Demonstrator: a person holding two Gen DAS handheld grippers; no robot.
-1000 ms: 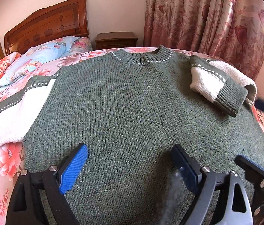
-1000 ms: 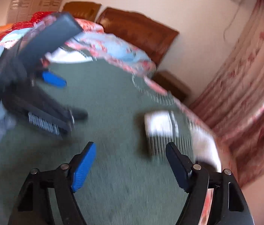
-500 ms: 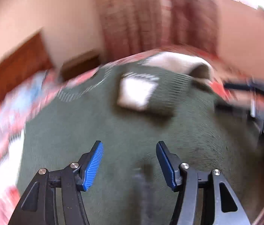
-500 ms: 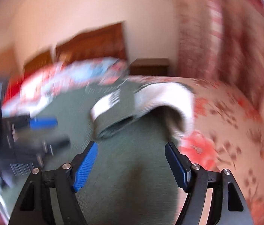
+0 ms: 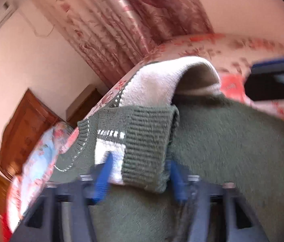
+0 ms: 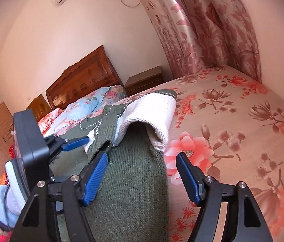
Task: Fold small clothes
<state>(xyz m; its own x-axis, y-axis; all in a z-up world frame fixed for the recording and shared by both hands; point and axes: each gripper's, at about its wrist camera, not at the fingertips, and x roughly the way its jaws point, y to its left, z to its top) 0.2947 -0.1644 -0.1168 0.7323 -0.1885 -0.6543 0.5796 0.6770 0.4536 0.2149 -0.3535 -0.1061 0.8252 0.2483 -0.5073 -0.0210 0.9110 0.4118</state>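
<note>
A small dark green knit sweater [image 5: 232, 153] with white sleeve bands lies flat on the bed; it also shows in the right wrist view [image 6: 134, 191]. Its right sleeve is folded over the body, white part [image 5: 158, 80] arched up, green ribbed cuff [image 5: 146, 147] toward me. My left gripper [image 5: 140, 173] is open with the cuff between its blue fingers; the right wrist view shows it [image 6: 89, 147] at the cuff [image 6: 99, 141]. My right gripper [image 6: 142, 179] is open and empty, over the sweater's right edge.
The bed has a pink floral sheet [image 6: 232, 141]. A blue floral pillow [image 6: 85, 109] and wooden headboard [image 6: 81, 80] are at the far end, with a nightstand [image 6: 146, 80] and floral curtains [image 6: 202, 24] behind.
My left gripper swung right from the sweater's hem to the folded sleeve's cuff, which now lies between its fingers. My right gripper turned toward the sleeve and the sweater's right edge.
</note>
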